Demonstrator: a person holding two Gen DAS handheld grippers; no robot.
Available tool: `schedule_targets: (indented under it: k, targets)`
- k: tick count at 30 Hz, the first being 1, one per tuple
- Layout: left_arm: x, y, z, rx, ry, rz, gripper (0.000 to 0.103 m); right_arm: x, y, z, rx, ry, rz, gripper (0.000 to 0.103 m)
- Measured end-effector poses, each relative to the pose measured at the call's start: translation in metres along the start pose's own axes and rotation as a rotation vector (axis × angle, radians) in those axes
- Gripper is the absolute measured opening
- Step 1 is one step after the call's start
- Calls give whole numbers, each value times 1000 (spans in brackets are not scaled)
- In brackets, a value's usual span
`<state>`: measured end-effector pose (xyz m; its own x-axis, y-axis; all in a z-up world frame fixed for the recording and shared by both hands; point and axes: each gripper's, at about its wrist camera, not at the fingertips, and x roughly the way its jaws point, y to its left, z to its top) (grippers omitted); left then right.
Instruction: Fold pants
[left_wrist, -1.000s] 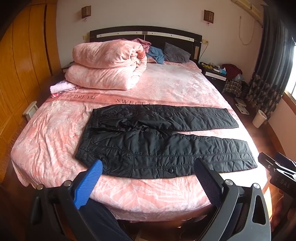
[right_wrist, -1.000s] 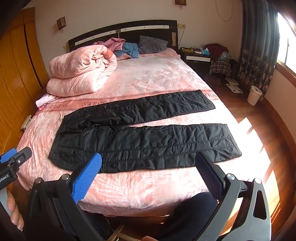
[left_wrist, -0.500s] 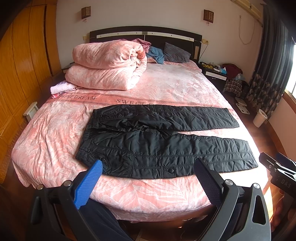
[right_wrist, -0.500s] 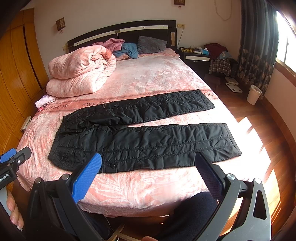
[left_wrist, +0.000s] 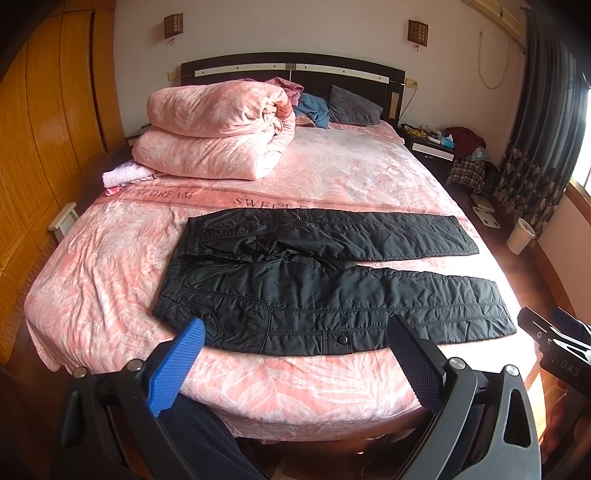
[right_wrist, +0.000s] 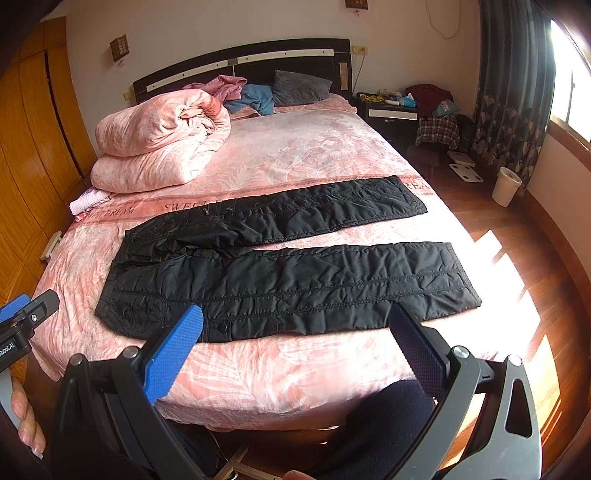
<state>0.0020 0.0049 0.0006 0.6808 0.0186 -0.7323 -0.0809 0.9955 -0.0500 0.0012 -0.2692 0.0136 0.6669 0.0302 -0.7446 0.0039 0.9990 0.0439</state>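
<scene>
Left hand-held gripper (left_wrist: 295, 347) hangs spread and empty, black pants (left_wrist: 332, 280) flat on the bed (left_wrist: 110, 258) just ahead. Right hand-held gripper (right_wrist: 295, 332), spread too: slick fabric may slip from a shallow pinch.

Black quilted pants (left_wrist: 332, 288) on pink leaf-patterned bedsheet (left_wrist: 110, 266); matching pink folded duvet (left_wrist: 214, 136) upper left; grey pillow (left_wrist: 352, 107); dark fan-patterned curtain (left_wrist: 532, 184) right; orange wooden wardrobe (left_wrist: 40, 122) left.

Bedsheet (left_wrist: 110, 258) band — "SWEET DREAM" (repeated); other tongs (left_wrist: 554, 343) — "DAS".
</scene>
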Motion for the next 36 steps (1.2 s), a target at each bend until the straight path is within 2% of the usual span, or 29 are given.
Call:
schedule_targets:
  k: [36]
  targets:
    - [-1, 3, 2, 0, 1, 4, 99, 4, -2, -3, 3, 7, -2, 101]
